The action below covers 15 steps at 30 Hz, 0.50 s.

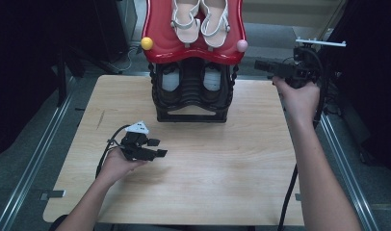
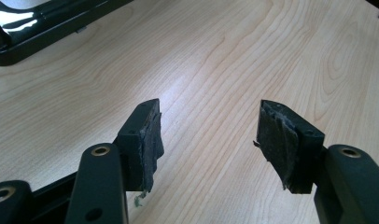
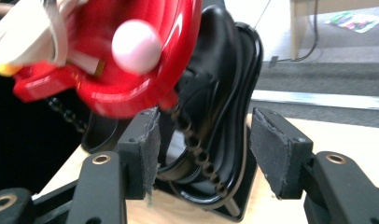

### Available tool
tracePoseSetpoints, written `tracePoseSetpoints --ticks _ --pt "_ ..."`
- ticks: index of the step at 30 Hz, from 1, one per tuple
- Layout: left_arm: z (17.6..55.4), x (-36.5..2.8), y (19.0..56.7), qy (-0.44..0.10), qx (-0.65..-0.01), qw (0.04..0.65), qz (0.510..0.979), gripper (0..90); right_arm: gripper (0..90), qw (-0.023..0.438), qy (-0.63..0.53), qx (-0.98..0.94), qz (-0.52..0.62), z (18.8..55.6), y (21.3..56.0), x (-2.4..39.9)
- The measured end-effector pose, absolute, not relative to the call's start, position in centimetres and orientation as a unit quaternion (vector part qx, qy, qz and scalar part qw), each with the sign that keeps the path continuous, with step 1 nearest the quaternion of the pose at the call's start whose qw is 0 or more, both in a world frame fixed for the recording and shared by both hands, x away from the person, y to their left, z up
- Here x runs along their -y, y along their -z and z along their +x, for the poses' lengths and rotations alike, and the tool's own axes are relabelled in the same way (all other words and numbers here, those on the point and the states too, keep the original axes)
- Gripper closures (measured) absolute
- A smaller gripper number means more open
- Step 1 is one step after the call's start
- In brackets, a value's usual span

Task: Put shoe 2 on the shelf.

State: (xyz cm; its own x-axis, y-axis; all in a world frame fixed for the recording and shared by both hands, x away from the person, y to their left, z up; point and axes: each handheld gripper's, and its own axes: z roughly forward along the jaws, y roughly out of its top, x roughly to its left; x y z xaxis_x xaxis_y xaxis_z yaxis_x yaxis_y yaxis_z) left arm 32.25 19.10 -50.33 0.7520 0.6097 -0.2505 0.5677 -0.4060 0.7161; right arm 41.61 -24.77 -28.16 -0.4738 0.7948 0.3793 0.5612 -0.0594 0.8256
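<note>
Nearest the person, the left gripper (image 1: 152,147) rests low over the bare wood of the counter (image 1: 222,173), held in the left hand (image 1: 117,164). Its jaws stand apart with nothing between them; in the left gripper view the worn pads (image 2: 151,147) frame only wood grain, and the glossy black foot of the rack (image 2: 33,28) crosses the upper left corner.

Farther back, at the middle of the counter's far edge, stands the two-tier shoe rack (image 1: 193,72). Its lower black tier (image 1: 192,94) holds a pair of dark shoes (image 1: 191,82) with pale insides, set side by side with their openings facing the person. The upper red tray (image 1: 160,33) carries a pair of white strappy sandals (image 1: 201,19), also side by side. A yellow ball (image 1: 147,43) caps the tray's left front corner and a pink ball (image 1: 242,45) its right.

To the right of the rack, beyond the counter's far right corner, the right hand (image 1: 294,98) holds the right gripper (image 1: 261,65) level, pointing left at the rack's side, near the pink ball but apart from it. Its jaws are wide apart and empty. In the right gripper view the pink ball (image 3: 135,46) and the red tray (image 3: 145,70) are blurred above the left pad (image 3: 150,149), with the beaded black side post (image 3: 197,144) between the jaws farther off.
</note>
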Motion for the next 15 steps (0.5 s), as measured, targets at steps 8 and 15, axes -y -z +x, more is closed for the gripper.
tracePoseSetpoints --ticks 8,15 --pt "32.3 -19.1 50.4 -0.029 -0.35 0.418 0.837 39.3 43.2 0.098 -0.527 -0.689 0.488 40.5 30.5 23.8" --pt "32.3 -19.1 50.6 -0.027 -0.349 0.417 0.839 39.2 43.7 0.097 -0.512 -0.701 0.487 39.4 32.4 22.9"
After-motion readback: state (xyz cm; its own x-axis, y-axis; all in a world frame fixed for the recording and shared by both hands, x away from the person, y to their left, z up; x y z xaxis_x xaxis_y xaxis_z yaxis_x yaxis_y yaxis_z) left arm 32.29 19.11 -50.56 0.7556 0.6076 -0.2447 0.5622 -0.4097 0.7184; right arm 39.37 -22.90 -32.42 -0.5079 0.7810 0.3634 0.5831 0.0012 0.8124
